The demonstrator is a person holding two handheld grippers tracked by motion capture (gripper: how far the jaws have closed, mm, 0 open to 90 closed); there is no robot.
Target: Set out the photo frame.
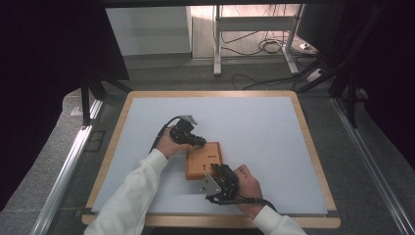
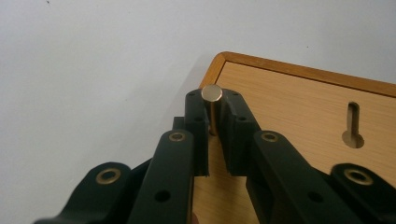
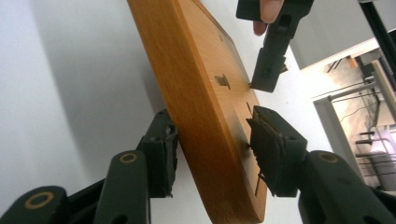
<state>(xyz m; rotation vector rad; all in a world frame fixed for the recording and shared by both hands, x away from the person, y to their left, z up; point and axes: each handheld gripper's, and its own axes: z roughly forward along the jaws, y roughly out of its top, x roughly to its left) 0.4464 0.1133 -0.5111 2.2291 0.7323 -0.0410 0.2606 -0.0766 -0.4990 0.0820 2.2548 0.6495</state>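
A small wooden board [image 1: 203,159] with keyhole slots [image 2: 353,126] lies near the front middle of the white mat [image 1: 259,122]. My left gripper [image 1: 200,143] reaches in from the left over the board's far left corner. In the left gripper view its jaws [image 2: 212,100] are shut on an upright brass pin [image 2: 212,93] that stands at the corner of the board [image 2: 289,107]. My right gripper [image 1: 219,169] comes in at the board's near edge. In the right gripper view its pads [image 3: 212,149] sit against both faces of the board [image 3: 201,93], and the left gripper [image 3: 271,60] shows farther off.
The mat lies on a table with a wooden rim [image 1: 210,93]. Metal rails [image 1: 68,166] run along both sides of the table. Beyond the far edge stand desk legs [image 1: 218,44] and loose cables [image 1: 264,46] on the floor.
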